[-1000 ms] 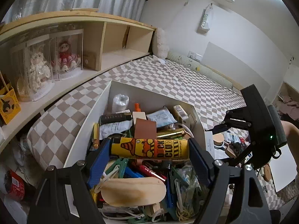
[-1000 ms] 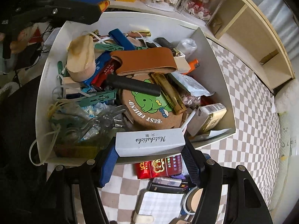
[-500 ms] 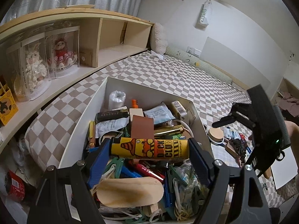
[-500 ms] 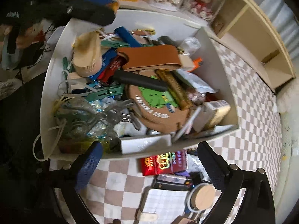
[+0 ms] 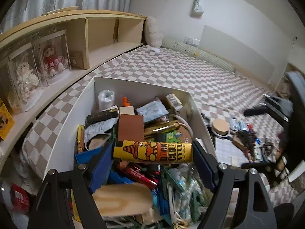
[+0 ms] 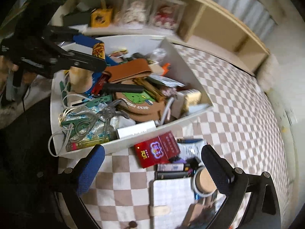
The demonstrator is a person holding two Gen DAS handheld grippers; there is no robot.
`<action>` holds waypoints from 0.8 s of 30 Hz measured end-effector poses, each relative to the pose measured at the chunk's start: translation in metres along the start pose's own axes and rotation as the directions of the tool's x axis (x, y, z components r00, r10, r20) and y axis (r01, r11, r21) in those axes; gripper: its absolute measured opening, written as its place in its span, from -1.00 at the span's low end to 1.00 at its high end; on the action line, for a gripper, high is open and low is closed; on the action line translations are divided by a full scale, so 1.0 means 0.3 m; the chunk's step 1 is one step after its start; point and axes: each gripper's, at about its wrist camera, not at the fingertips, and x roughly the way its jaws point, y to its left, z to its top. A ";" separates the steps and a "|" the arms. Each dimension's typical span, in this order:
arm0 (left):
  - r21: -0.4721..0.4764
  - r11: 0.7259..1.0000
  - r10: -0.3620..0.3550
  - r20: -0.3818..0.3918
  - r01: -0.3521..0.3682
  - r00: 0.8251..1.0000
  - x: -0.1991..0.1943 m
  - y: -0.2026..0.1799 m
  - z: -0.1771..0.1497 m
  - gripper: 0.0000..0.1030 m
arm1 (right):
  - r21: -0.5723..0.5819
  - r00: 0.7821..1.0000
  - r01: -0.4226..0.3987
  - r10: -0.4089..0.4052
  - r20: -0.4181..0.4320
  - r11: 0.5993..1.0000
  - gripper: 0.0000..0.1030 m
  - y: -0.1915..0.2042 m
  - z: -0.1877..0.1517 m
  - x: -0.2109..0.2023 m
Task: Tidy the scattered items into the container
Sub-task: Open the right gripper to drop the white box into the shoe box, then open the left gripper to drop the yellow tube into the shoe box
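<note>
**Tube over the box, red pack below the spread gripper**

While the left gripper [image 5: 152, 152] is pinching the yellow "Duck Club" cardboard tube [image 5: 152, 151] end to end between its blue pads, the tube is hanging crosswise in the lower middle of the left wrist view, its long axis running left to right, directly over the crammed white open box [image 5: 66, 118]. Judging from that, this hand is needing only to spread over the pile.

The right gripper [image 6: 152, 164] is standing spread wide with nothing between its pads. In the right wrist view the red rectangular pack [image 6: 157, 151] is lying on the checked bedcover [image 6: 238, 114], just outside the box's near wall and between the two fingers, slightly toward the upper part of the gap. Its long axis is slanting from lower left to upper right. The right hand is clearly the nearer one to it; a round wooden lid [image 6: 204, 181] and a white notepad [image 6: 171, 196] are lying just beside it, at lower right.
</note>
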 end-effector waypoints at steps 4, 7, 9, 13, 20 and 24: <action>0.014 1.000 -0.013 -0.023 0.013 1.000 0.029 -0.026 0.022 0.57 | 0.133 0.999 0.031 -0.035 0.028 0.991 0.96 0.011 -0.087 -0.009; 0.048 0.999 0.021 -0.061 -0.018 0.998 0.061 -0.050 0.046 0.57 | 0.204 0.996 0.088 -0.091 0.007 0.975 0.96 0.029 -0.145 -0.018; 0.066 0.998 0.020 -0.091 -0.014 0.996 0.086 -0.065 0.056 0.57 | 0.245 0.995 0.101 -0.104 0.000 0.964 0.96 0.038 -0.184 -0.042; 0.135 0.991 0.023 -0.158 -0.001 0.987 0.133 -0.094 0.067 0.57 | 0.312 0.989 0.137 -0.145 0.003 0.940 0.96 0.033 -0.252 -0.097; 0.182 0.983 0.004 -0.199 0.033 0.980 0.143 -0.091 0.141 0.57 | 0.446 0.984 0.162 -0.180 -0.003 0.880 0.96 0.012 -0.380 -0.164; 0.125 0.990 -0.040 -0.229 0.070 0.973 0.181 -0.058 0.221 0.57 | 0.494 0.980 0.187 -0.196 -0.034 0.849 0.96 0.018 -0.450 -0.161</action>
